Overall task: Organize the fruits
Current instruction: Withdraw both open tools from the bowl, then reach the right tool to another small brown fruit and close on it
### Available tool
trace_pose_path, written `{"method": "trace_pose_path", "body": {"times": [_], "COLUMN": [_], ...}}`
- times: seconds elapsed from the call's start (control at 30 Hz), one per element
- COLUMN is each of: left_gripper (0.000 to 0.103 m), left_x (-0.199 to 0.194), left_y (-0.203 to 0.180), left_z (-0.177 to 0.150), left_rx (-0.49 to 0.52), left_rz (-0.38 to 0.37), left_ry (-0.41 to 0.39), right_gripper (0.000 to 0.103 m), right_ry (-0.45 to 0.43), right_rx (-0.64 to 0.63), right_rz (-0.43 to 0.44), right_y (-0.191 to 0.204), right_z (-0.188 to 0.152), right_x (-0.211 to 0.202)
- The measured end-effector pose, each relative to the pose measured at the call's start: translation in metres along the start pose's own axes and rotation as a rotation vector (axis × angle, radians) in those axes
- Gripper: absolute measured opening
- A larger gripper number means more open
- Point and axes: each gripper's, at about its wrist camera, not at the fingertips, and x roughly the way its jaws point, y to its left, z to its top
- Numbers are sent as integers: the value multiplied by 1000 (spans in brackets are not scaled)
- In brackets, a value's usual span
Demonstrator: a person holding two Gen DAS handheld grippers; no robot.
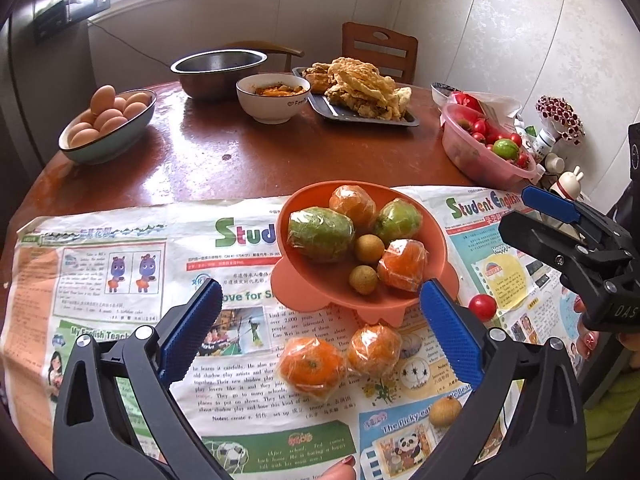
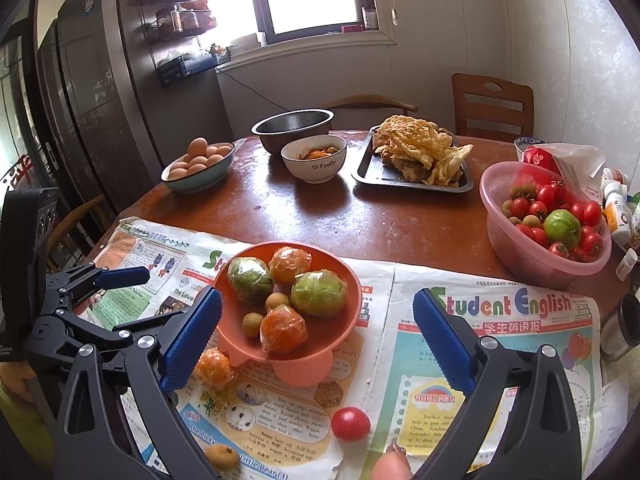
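Observation:
An orange fruit bowl (image 1: 434, 258) (image 2: 352, 312) stands on newspaper and holds wrapped oranges, two wrapped green fruits and two longans. Two wrapped oranges (image 1: 312, 366) lie on the paper in front of it; one shows in the right wrist view (image 2: 214, 368). A cherry tomato (image 1: 482, 307) (image 2: 351, 424) and a loose longan (image 1: 444, 411) (image 2: 221, 457) also lie on the paper. My left gripper (image 1: 320, 336) is open and empty, its fingers on either side of the two oranges. My right gripper (image 2: 318, 340) is open and empty above the tomato; it shows in the left wrist view (image 1: 556, 216).
A pink basin (image 2: 504, 236) of cherry tomatoes, longans and a green fruit stands at the right. A bowl of eggs (image 1: 108, 136), a steel bowl (image 1: 218, 66), a white food bowl (image 1: 272, 108) and a tray of fried food (image 1: 360, 114) stand further back. Bottles (image 2: 614, 208) line the right edge.

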Motion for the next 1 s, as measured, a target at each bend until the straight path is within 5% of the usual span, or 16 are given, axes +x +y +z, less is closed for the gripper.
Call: {"method": "trace_pose_path", "body": {"times": [1.0], "left_gripper": [93], "left_x": [-16], "left_y": [16], "left_z": [-36], "left_rx": [-4], "left_rz": [61], "left_ry": [26], "right_gripper": [96], "right_ry": [52], "right_rx": [-49], "right_rz": [35], "right_y": [28], "right_z": [-48], "right_x": [-19]}}
